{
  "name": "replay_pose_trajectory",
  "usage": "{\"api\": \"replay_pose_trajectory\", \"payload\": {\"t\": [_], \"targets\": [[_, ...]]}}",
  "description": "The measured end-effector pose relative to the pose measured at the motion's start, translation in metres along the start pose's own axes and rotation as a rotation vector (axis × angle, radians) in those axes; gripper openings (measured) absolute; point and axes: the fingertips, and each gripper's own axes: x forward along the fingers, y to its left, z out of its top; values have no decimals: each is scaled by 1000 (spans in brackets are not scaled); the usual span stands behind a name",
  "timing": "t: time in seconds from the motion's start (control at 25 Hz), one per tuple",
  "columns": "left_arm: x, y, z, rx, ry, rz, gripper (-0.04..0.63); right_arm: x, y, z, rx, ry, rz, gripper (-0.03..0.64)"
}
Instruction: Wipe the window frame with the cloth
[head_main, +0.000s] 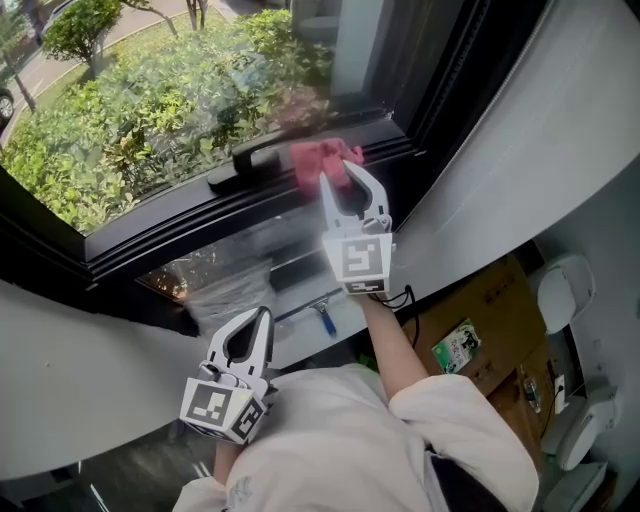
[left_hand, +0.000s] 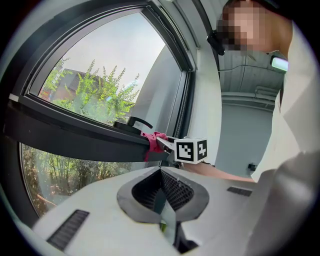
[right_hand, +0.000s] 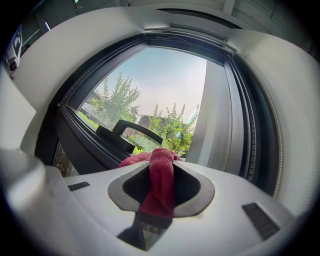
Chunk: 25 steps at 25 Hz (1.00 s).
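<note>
- Right gripper (head_main: 342, 170), twelve o'clock, pinches the cloth (head_main: 318, 160) against the window frame (head_main: 200, 215).
- We judge the cloth soft and light: grip a bunched fold.
- Left gripper (head_main: 258, 314): pressed together, empty.

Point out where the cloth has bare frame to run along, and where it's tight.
Bare: the dark frame rail left of the window handle. Tight: between the handle and the right corner, where the right claw holds the red cloth.
</note>
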Motion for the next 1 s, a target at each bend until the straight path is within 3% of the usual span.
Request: {"api": "replay_pose_trajectory", "payload": {"t": [1.0], "targets": [[-7,3,-1,-5,-4,3,9,-1,58,25,-21,-46,115,100]]}}
